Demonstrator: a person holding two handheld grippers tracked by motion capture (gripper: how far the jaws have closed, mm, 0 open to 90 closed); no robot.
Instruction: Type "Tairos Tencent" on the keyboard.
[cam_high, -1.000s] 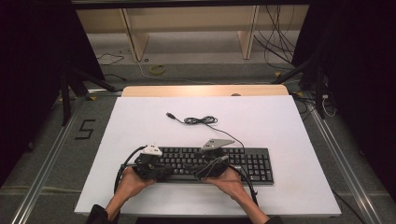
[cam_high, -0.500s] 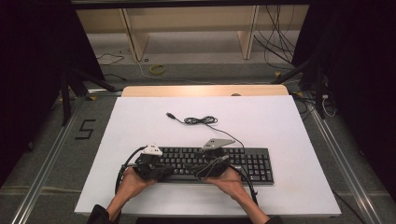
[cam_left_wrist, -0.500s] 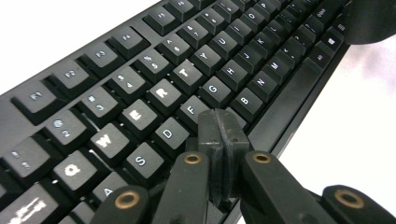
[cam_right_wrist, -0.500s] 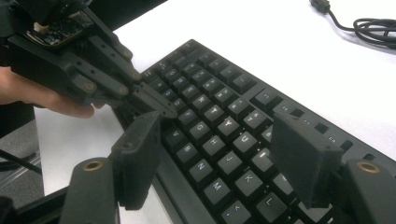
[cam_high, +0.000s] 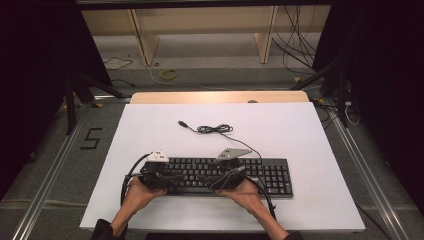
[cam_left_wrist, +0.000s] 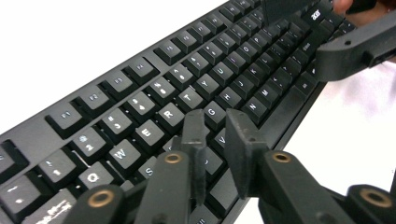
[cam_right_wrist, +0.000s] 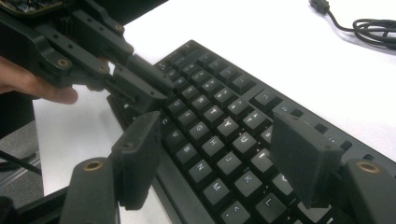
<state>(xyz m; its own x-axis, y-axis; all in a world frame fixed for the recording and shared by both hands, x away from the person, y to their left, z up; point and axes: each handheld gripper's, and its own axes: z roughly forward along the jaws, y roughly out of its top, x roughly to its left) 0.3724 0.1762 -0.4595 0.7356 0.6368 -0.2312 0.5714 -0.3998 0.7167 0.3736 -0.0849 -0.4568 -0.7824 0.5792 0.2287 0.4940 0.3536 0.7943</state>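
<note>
A black keyboard (cam_high: 260, 175) lies near the front of the white table, and both hands hold grippers over its left half. My left gripper (cam_high: 170, 177) points down at the letter keys (cam_left_wrist: 187, 84). Its jaws (cam_left_wrist: 214, 119) have just been opening and stand a narrow gap apart with nothing between them. My right gripper (cam_high: 218, 180) hovers over the middle keys (cam_right_wrist: 219, 116), jaws (cam_right_wrist: 218, 135) spread wide and empty. The left gripper (cam_right_wrist: 140, 86) also shows in the right gripper view, tips close to the keys. The keyboard's cable (cam_high: 212, 129) lies coiled behind it.
The white table top (cam_high: 310, 130) has bare room to the right and behind the keyboard. A wooden strip (cam_high: 215, 96) runs along its far edge. Beyond it lie floor cables and wooden frame legs (cam_high: 142, 40). A "5" (cam_high: 91, 138) is marked on the floor at left.
</note>
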